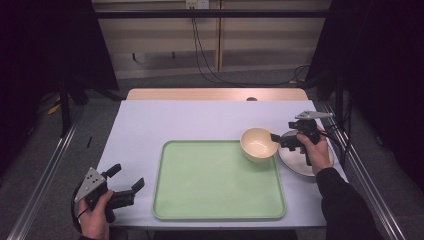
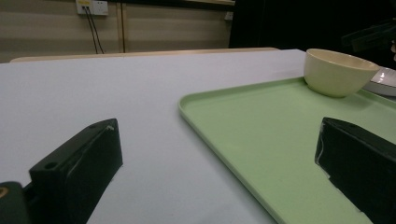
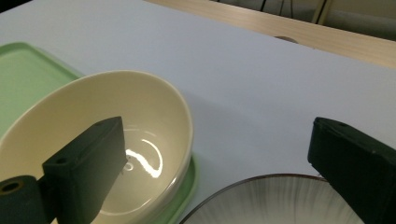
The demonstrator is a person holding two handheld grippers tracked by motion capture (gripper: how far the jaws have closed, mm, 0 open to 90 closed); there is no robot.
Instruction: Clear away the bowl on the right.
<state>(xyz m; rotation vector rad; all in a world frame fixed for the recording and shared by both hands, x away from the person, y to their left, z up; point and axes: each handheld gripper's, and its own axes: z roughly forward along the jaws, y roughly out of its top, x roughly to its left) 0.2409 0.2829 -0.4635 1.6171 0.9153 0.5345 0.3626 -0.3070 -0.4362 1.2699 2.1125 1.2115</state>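
The right gripper (image 1: 278, 139) is hovering with jaws wide astride the cream bowl's (image 1: 258, 144) rim, the bowl sitting on the green tray's (image 1: 218, 216) far right corner; the left gripper (image 1: 126, 184) is idling wide-jawed near left.

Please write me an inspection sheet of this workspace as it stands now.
Surface: pale table cover, wooden strip at the far edge.
Job's things: cream bowl sitting on the far right corner of the green tray; the bowl is empty. Striped plate on the table right of the tray.
Clutter: nothing seen.
Grippers: right claw open, one jaw over the bowl's inside, the other outside above the plate; whether it touches the rim cannot be told. Left claw open, apart from the tray's near left.
Cables: black wall cables; a cable trails from the right claw.
Surroundings: dark curtains, metal rails.
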